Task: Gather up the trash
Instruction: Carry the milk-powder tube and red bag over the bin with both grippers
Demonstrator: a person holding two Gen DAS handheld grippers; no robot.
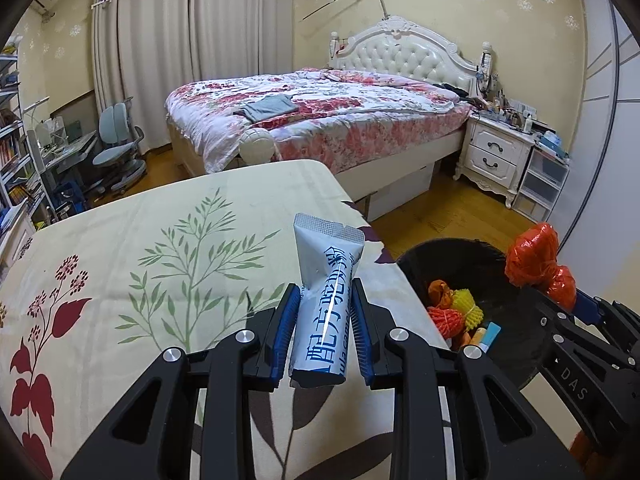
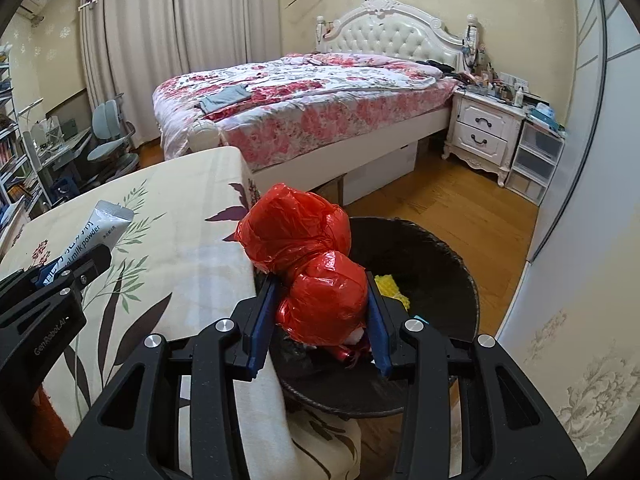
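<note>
Now holding a milk powder packet point(image 1: 326, 304) tight in the left gripper point(image 1: 325, 300) over the table point(image 1: 120, 248), squeezing a red plastic bag point(image 2: 304, 264) in the right gripper point(image 2: 320, 296) above the black trash bin point(image 2: 448, 264).

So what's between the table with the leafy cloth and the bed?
Mostly bare wooden floor, seen in the right wrist view. The black trash bin stands beside the table, and white boxes sit under the bed.

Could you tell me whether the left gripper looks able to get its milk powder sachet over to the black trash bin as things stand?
Probably yes. The left gripper is shut on the sachet above the table, and the bin stands open just past the table's edge. Only the right gripper, holding a red bag over it, crowds the opening.
</note>
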